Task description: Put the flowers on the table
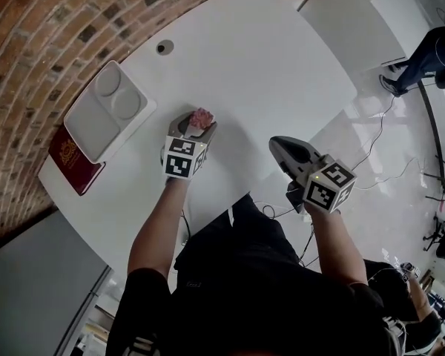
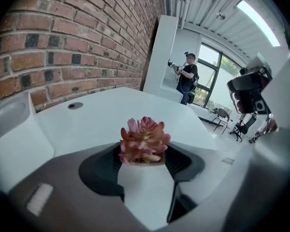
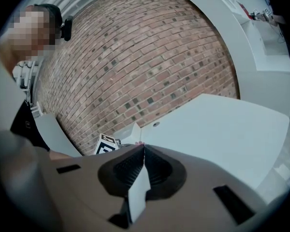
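White table (image 1: 267, 58) spreads open past left tongs (image 1: 197, 127), which apparently grip flowers (image 2: 144, 140).

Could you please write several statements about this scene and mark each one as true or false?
1. The left gripper holds the pink flowers between its jaws. True.
2. The jaws of the right gripper stand wide apart. False: they are together, with nothing between them.
3. A white tray lies on the table near the brick wall. True.
4. The red booklet lies on top of the tray. False: it lies on the table at the tray's edge, not on it.
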The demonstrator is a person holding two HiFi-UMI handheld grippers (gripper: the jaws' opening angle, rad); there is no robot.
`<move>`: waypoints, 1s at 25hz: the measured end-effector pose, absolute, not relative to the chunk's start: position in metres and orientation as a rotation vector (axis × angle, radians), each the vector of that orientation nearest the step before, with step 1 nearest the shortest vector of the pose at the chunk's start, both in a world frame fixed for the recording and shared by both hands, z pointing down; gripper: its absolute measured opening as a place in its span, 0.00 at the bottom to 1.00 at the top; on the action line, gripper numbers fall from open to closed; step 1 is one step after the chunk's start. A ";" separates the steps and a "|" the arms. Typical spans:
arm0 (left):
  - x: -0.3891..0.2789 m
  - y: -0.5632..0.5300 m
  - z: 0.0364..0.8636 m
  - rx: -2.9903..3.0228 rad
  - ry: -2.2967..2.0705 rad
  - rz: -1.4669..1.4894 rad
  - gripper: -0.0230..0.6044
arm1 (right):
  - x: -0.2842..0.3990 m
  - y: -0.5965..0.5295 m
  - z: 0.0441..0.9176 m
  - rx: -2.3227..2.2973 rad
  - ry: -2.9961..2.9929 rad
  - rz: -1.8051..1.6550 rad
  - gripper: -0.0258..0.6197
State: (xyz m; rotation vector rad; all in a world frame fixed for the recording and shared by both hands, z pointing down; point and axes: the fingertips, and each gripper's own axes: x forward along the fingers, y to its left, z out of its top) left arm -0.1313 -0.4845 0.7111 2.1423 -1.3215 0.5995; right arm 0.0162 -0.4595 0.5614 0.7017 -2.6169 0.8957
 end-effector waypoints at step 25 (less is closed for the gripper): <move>-0.143 -0.454 0.643 2.143 -1.401 0.632 0.52 | 0.038 -0.453 0.476 0.738 -2.757 0.773 0.06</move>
